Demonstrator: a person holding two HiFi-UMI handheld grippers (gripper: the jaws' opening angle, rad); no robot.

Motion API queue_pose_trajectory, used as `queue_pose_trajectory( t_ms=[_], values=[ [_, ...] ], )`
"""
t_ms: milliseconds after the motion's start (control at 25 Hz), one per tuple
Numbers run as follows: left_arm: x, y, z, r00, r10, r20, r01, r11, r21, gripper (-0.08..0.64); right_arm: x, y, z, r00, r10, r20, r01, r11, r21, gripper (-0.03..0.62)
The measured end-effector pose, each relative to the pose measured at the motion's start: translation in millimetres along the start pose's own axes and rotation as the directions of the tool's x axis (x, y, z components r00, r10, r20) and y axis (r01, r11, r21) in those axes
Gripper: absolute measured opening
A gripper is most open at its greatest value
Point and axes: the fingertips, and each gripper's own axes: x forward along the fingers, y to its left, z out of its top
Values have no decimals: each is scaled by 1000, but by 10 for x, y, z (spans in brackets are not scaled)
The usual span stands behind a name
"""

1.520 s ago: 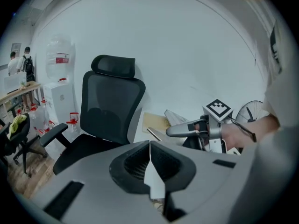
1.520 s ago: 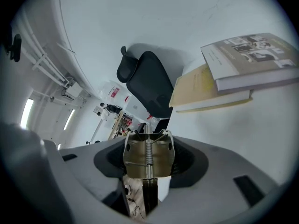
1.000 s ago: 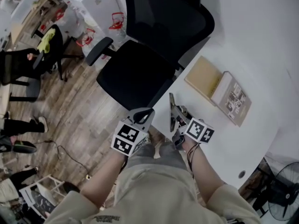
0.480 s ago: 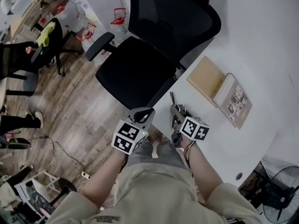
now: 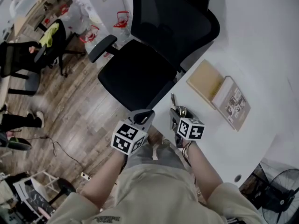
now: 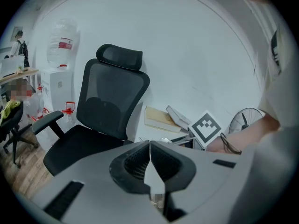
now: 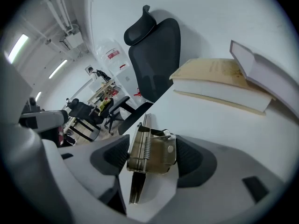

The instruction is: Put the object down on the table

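The left tongs [image 6: 149, 146] are shut tight, with nothing between them. Past them a black chair [image 6: 110, 111] stands at the edge of the white desk [image 6: 145, 135]. Two books [image 6: 163, 118] lie touching near that edge. A fan [image 6: 246, 118] shows far right.

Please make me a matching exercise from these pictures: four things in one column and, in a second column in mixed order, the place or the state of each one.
Column 1
1. left tool
2. metal clip
3. office chair
4. tan book

Column 2
A. stands on the wooden floor
B. lies flat on the white table, next to a grey book
C. jaws together, nothing held
D. between the jaws of the right tool

Pairs: 1-C, 2-D, 3-A, 4-B.
Note: the right tool's jaws are opening, with the metal clip between them.
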Motion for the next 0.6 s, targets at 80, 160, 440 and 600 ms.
queue_pose_trajectory(
  t_ms=[80,160,440,600],
  values=[
    [-4,-32,18,1000,2,2,-2,1000,7,23,-14,-32,34,1000,-29,0,29,998,-47,313],
    [-4,-70,26,1000,3,3,-3,1000,14,23,-30,-66,54,999,-41,1,41,997,-72,319],
    [-132,-213,105,1000,13,18,-14,1000,28,23,-298,-28,292,998,-32,61,37,995,-95,319],
    [-279,-275,220,999,28,38,-30,999,42,23,-574,183,568,992,13,124,6,989,-148,308]
  ],
)
